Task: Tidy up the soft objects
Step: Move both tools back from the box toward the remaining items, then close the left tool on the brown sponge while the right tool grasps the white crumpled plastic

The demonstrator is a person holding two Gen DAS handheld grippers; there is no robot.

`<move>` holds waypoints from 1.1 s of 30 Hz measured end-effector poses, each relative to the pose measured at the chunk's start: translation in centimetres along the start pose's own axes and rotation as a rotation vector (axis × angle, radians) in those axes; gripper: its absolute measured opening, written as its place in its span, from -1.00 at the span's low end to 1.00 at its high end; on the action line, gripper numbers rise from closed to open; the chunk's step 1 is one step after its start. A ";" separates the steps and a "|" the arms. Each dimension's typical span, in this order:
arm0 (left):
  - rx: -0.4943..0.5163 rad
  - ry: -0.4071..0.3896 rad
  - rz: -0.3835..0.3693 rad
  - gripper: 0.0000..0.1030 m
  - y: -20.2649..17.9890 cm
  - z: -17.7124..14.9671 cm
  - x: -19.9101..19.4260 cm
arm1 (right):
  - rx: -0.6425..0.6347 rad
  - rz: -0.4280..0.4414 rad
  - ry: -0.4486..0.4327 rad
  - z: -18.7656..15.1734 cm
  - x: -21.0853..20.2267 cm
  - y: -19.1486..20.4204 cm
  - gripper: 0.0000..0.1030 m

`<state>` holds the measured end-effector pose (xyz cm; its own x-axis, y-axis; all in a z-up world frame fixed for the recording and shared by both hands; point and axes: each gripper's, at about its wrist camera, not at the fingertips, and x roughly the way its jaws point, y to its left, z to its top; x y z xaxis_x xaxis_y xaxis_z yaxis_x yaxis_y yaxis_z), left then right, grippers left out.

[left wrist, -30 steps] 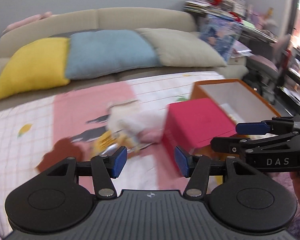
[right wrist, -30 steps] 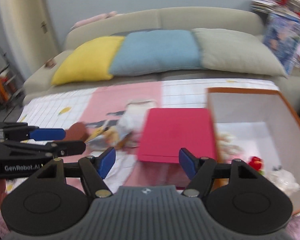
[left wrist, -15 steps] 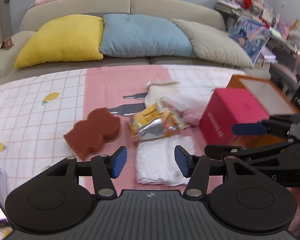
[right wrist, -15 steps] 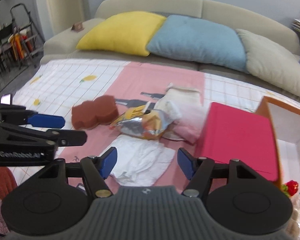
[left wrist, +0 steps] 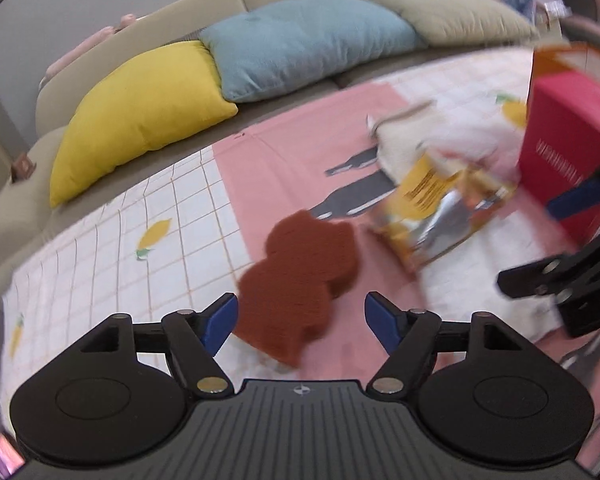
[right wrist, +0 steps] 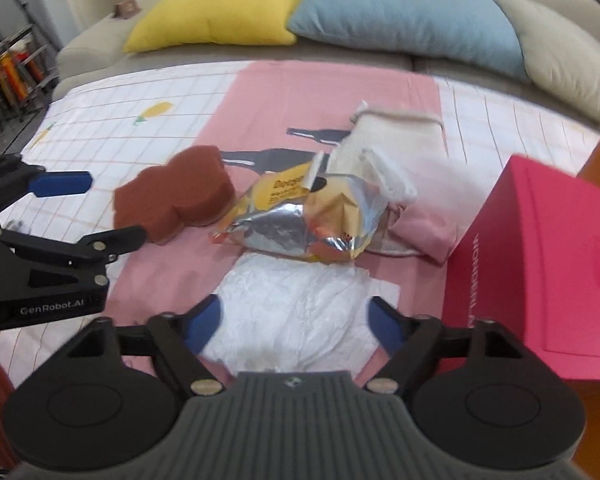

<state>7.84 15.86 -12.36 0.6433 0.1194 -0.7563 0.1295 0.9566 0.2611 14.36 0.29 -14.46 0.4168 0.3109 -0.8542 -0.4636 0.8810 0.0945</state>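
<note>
With both sets of jaws opening and nothing pinched, the left gripper (left wrist: 300, 318) approaches the brown sponge (left wrist: 300, 276) on the sheet while the right gripper (right wrist: 294, 322) frames the white cloth (right wrist: 300, 304); each next needs lowering, then closing.

A: What lies between the blue pads of the left gripper (left wrist: 300, 320)?
B: A brown sponge (left wrist: 300, 276) with a lobed outline, flat on the pink and white checked cloth (left wrist: 112, 264). The jaws are opening; neither pad presses on it.

A: And to its right?
B: A crumpled yellow and silver snack bag (left wrist: 432, 212), just beside the sponge, with a cream cloth (left wrist: 400, 136) behind it and a red box (left wrist: 568, 136) at the edge. The right gripper (left wrist: 556, 240) enters from that side, blurred.

A: The background?
B: Yellow cushion (left wrist: 140, 116), blue cushion (left wrist: 304, 44) and beige cushion (left wrist: 440, 12) along a sofa (left wrist: 16, 204).
</note>
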 end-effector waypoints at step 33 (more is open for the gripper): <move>-0.129 0.206 -0.072 0.62 1.2 -0.1 5.5 | -0.048 -0.044 0.111 -1.4 4.4 1.5 0.09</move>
<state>11.47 17.64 -16.24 0.4665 0.0885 -0.8801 0.0636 0.9890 0.1332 14.38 2.50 -18.78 0.3502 0.2284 -0.9084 -0.4844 0.8742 0.0331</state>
